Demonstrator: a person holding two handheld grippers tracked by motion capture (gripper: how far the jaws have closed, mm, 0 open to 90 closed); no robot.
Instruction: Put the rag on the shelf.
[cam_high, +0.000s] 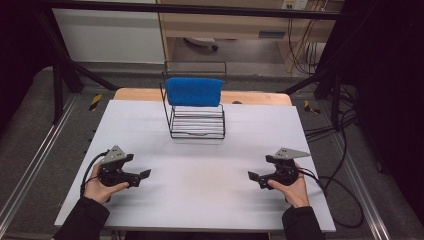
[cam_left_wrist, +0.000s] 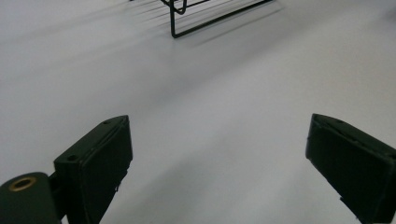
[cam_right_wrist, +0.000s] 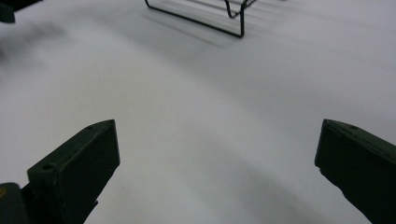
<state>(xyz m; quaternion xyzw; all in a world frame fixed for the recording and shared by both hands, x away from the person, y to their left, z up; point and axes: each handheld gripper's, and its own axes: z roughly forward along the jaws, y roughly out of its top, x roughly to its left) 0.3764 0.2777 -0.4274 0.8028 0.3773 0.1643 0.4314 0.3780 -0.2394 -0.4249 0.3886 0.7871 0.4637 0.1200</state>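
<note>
From the high view I've got the black wire rack standing mid-desk toward the far edge, with the blue rectangular sponge-like pad sitting across its top. The white desk is bare between the hands. Left gripper is low at the near left, right gripper low at the near right, tips pointing inward at each other, both well apart from the rack. The left gripper view gives me jaws spread wide with nothing between, plus just the rack's lower wire corner at the top, blurred. The right gripper view: jaws equally wide, empty, rack base at the top. Blue pad isn't in either gripper frame.
</note>
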